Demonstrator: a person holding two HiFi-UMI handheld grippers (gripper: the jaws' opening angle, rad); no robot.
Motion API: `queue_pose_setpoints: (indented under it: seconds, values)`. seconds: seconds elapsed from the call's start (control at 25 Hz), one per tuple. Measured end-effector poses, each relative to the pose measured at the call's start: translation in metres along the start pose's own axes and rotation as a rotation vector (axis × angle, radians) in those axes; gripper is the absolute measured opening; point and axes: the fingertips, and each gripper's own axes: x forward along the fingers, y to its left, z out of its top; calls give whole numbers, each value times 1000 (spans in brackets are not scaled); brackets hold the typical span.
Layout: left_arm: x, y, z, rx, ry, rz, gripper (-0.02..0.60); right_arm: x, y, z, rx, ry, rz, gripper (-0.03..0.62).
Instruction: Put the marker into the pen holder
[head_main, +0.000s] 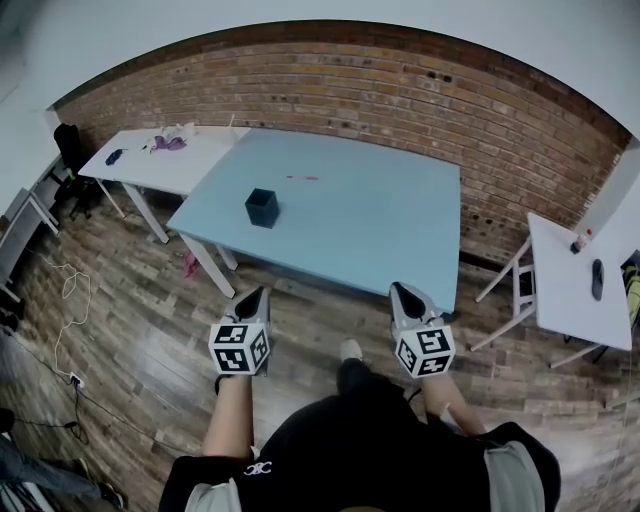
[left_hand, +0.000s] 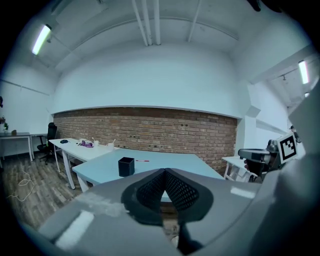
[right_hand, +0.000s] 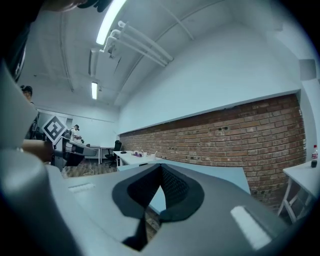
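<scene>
Head view first. Nothing of the task is done yet. The marker (head_main: 302, 178) lies flat on the far part of the blue table (head_main: 380, 230), well apart from the holder (head_main: 262, 208), which stands upright nearer the table's left corner and looks empty from here. My left gripper (head_main: 257, 293) and right gripper (head_main: 399, 290) hang over the floor, short of the table's near edge, both with nothing in them. Everything is left: reach, pick up, carry, drop in. There is open floor between me and the table. A white side table (head_main: 150, 165) butts against the far left corner, and another small table (head_main: 570, 290) stands off to the right, clear of my path.

Left gripper view. The jaws meet at the tips, nothing between them. Past them I see the holder (left_hand: 126, 166) with the marker (left_hand: 142, 161) lying beyond it, just to its right. The table top around both is bare, so I judge the approach easy.

Right gripper view. The jaws are together here too, with nothing in them. Ahead is the table (right_hand: 227, 174) and the brick wall (right_hand: 250, 135) behind it. I see neither marker nor holder in this view. The near table edge is the one thing to clear before I reach in.
</scene>
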Motion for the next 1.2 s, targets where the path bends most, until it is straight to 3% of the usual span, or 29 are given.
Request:
queue_pose_setpoints:
  seconds: [0.32, 0.52, 0.64, 0.96, 1.2]
  values:
    - [111, 27, 36, 7, 27, 5, 3, 118, -60, 14, -23, 33, 31, 5]
    - [179, 34, 88, 45, 18, -27, 3, 201, -87, 42, -96, 86, 104, 6]
    - [220, 48, 107, 37, 26, -6, 3, 246, -103, 56, -118, 85, 153, 5]
    - [265, 74, 95, -20, 115, 15, 3, 343, -118, 62, -264, 176, 288, 5]
    - [285, 95, 89, -43, 142, -32, 3, 399, -105, 44, -423, 308, 363, 6]
